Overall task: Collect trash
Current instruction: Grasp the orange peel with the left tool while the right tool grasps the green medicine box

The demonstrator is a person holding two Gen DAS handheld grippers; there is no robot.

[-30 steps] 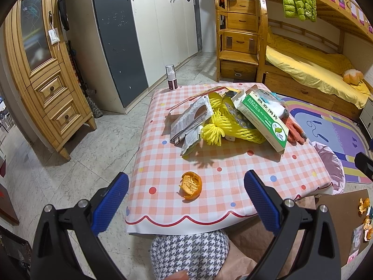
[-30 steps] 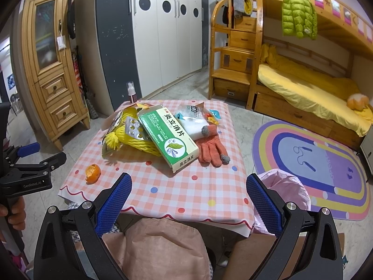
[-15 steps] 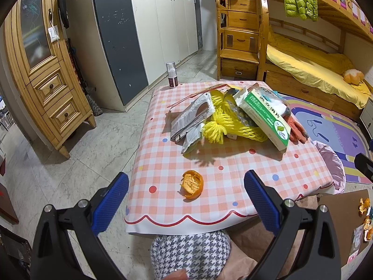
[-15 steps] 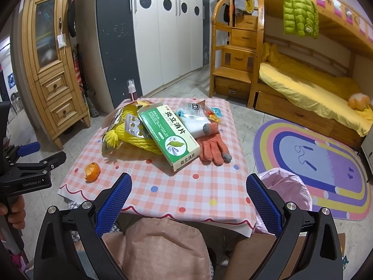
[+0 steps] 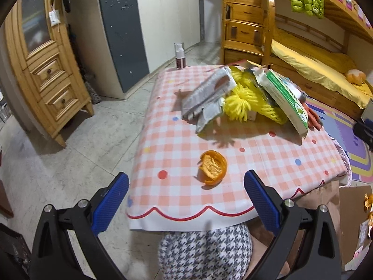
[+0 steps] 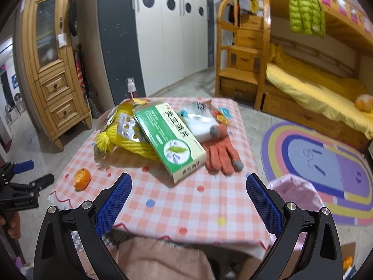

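Trash lies on a low table with a pink checked cloth [image 5: 268, 163] [image 6: 186, 205]. An orange peel [image 5: 212, 166] [image 6: 82, 178] sits near the front edge, just beyond my left gripper [image 5: 186, 200], which is open and empty. Further back lie a yellow foam net [image 5: 244, 100] [image 6: 130, 142], grey foil packets [image 5: 207, 93], a green medicine box [image 5: 286, 98] [image 6: 170, 140], a blister pack [image 6: 127, 128], a white wrapper [image 6: 200, 121] and an orange glove [image 6: 221, 154]. My right gripper [image 6: 188, 198] is open and empty over the near edge.
A pink trash bag [image 6: 296, 193] stands right of the table. A spray bottle [image 5: 180, 56] stands on the far corner. A wooden cabinet [image 5: 44, 70], wardrobes, a bunk bed [image 6: 314, 81] and a rainbow rug [image 6: 321, 163] surround the table. Cardboard with peel bits [image 5: 359, 210] lies at right.
Both grippers have moved closer to the table, so the trash looks larger. The left one has neared the orange peel. Both stay open.
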